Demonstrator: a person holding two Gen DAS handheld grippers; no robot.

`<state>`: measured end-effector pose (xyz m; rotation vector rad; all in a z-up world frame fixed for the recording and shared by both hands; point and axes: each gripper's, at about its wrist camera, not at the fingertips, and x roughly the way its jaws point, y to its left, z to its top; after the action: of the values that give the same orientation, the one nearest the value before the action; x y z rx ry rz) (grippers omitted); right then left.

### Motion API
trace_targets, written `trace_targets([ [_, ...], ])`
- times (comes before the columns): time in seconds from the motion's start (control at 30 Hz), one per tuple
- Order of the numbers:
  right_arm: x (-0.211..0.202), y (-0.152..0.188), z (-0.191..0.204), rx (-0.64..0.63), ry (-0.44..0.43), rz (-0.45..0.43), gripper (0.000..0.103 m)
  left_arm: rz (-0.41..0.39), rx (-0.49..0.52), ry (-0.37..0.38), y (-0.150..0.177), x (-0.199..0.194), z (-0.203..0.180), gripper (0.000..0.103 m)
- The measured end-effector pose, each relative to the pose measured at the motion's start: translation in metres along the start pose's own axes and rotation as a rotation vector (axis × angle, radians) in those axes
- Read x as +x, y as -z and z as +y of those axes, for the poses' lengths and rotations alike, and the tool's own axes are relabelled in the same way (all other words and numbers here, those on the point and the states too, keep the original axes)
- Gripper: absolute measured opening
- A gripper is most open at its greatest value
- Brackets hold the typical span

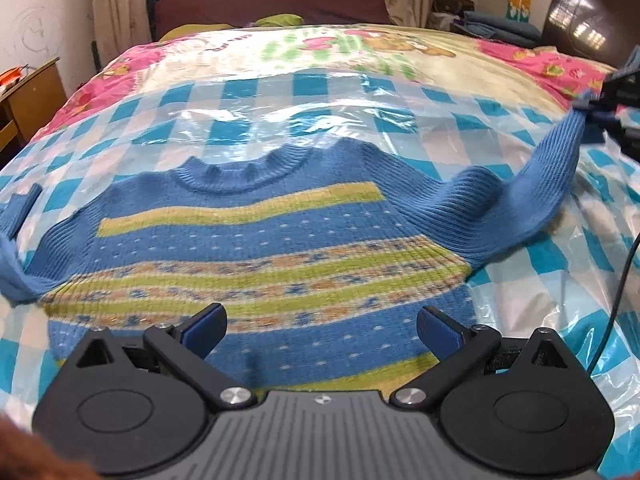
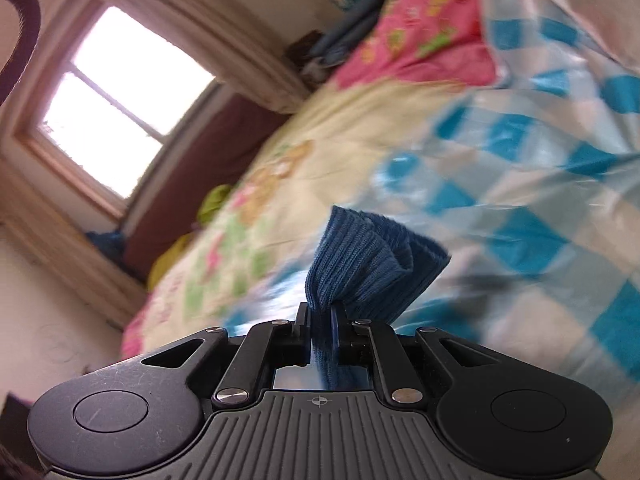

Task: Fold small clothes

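Knit: blue wool sweater (image 1: pixel 256 248) with green and patterned bands lies face up, flat on the plastic checked sheet (image 1: pixel 500 128) that covers the bed (image 1: pixel 360 46); it fills the middle of my left wrist view, collar toward the top of the frame.
Step in hand: I judge this the first sleeve fold. My right hand-held gripper (image 2: pixel 322 312) is pinched tight on the cuff (image 2: pixel 360 264) of the right-hand sleeve (image 1: pixel 532 196), and that sleeve rises off the sheet toward the upper right of the left view.
Left hand-held gripper (image 1: pixel 322 330): jaws spread wide, holding nothing, hanging over the sweater's lower hem at the bottom centre of the frame; whether it touches the knit I cannot tell.
Other sleeve (image 1: pixel 18 216): lies at the far left edge of the left view, bent and not yet folded.
Next move: I think the lifted cuff wants carrying across the chest toward the left of the frame and laying flat, with the shoulder line kept straight.
Caution: the sheet looks slick, so the body may slide as I pull.
Right view: blurred, cuff bunched just ahead of the jaws.
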<state>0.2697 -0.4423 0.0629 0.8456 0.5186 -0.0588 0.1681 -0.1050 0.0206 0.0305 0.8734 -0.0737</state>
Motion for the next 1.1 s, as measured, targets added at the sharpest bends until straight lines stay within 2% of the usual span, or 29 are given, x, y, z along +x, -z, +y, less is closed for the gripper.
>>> trace_targets([
  [0.23,-0.001,0.053,0.113,-0.139,-0.186,0.127,0.01,-0.036,-0.068,-0.05,0.015,-0.022,0.052,0.103],
  [0.43,0.021,0.149,0.199,-0.338,-0.256,0.266,0.01,-0.07,-0.164,-0.109,0.039,-0.042,0.109,0.103],
  [0.53,0.035,0.209,0.217,-0.432,-0.269,0.365,0.01,-0.087,-0.199,-0.144,0.053,-0.05,0.135,0.103],
  [0.6,0.047,0.251,0.222,-0.525,-0.255,0.446,0.014,-0.098,-0.21,-0.171,0.062,-0.053,0.149,0.103],
  [0.67,0.057,0.288,0.222,-0.609,-0.232,0.563,0.016,-0.104,-0.215,-0.193,0.07,-0.055,0.158,0.103],
  [0.73,0.055,0.313,0.217,-0.659,-0.204,0.606,0.017,-0.108,-0.22,-0.205,0.078,-0.056,0.166,0.103],
  [0.8,0.047,0.32,0.213,-0.671,-0.21,0.615,0.017,-0.113,-0.223,-0.208,0.082,-0.055,0.17,0.103],
  [0.93,0.03,0.293,0.194,-0.636,-0.208,0.568,0.019,-0.113,-0.225,-0.198,0.086,-0.05,0.173,0.103],
  [1.0,0.027,0.276,0.185,-0.632,-0.167,0.523,0.021,-0.115,-0.223,-0.196,0.087,-0.05,0.172,0.103],
  [1.1,0.028,0.249,0.161,-0.643,-0.05,0.436,0.021,-0.117,-0.216,-0.19,0.087,-0.047,0.17,0.103],
])
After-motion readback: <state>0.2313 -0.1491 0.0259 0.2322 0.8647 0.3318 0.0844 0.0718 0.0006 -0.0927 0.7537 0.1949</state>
